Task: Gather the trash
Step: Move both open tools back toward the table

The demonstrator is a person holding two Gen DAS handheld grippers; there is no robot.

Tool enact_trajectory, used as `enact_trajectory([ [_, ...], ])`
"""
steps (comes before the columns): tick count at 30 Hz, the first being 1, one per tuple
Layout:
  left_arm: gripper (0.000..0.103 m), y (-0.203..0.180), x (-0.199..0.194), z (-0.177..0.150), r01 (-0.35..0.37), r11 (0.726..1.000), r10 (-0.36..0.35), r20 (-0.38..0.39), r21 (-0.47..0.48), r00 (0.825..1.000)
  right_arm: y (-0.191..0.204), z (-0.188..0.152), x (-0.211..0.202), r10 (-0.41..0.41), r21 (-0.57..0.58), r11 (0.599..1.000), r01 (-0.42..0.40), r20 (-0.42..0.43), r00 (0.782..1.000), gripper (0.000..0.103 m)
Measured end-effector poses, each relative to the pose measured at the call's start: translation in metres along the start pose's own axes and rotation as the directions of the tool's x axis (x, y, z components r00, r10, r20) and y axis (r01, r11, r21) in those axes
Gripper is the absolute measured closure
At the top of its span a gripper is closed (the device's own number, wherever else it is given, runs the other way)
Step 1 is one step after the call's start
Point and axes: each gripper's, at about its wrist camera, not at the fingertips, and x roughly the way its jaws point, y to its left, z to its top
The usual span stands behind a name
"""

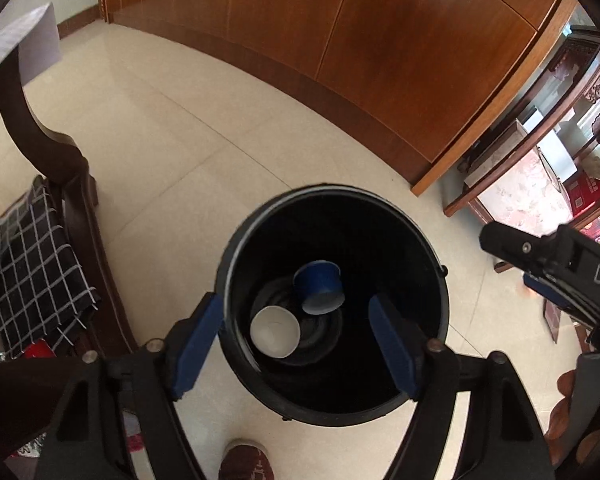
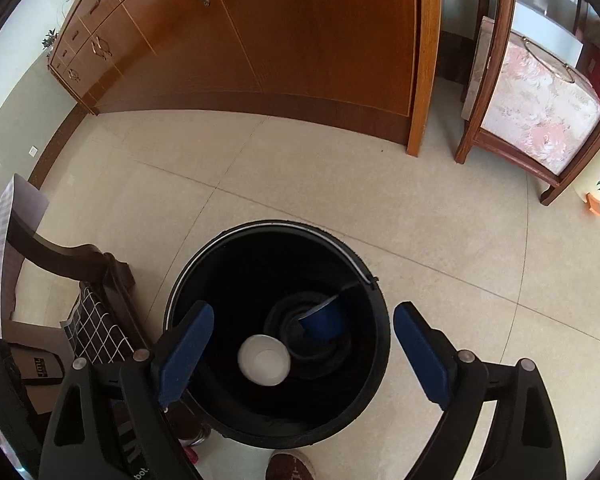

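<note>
A black bin point(image 1: 332, 304) stands on the pale tiled floor point(image 1: 188, 152), and everything here is placed against it. Inside, at the bottom, lie two paper cups: a white cup point(image 1: 275, 331) on the side nearest the cameras and a blue cup point(image 1: 319, 287) tipped on its side just beyond it, the two close together.

The left claw point(image 1: 300, 344) hangs above the bin's mouth, its blue pads spread wide with nothing between them. The right claw point(image 2: 304, 356) hangs over the same opening, likewise wide and empty; in the left view it juts in from the bin's right.

Beyond the bin runs a wooden cabinet point(image 1: 380, 52). To the bin's left is a dark wooden chair point(image 1: 60, 160) with a black checked cloth point(image 1: 36, 260) on it. A slippered foot point(image 1: 246, 462) stands on the floor at the bin's near side.
</note>
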Motion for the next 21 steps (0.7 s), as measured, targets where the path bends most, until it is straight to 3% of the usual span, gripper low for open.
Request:
enact_trajectory([
  [5,0.026,-0.006,-0.038,0.005,-0.083,0.996,0.078,0.112,0.037,0.991,-0.002,0.000,-0.024,-0.062,-0.017,0.998,0.064,0.099,0.993,0.010],
  [12,0.026,-0.009,-0.090,0.004,-0.117,0.992,0.107,0.197,0.041,0.975,0.006,-0.010,-0.041,-0.076,-0.052,0.995,0.083,0.127,0.989,0.010],
  [21,0.026,0.022,-0.157,-0.007,-0.105,0.994,0.101,0.300,-0.003,0.948,0.026,-0.046,-0.087,0.028,-0.071,0.997,-0.014,0.206,0.978,0.010],
])
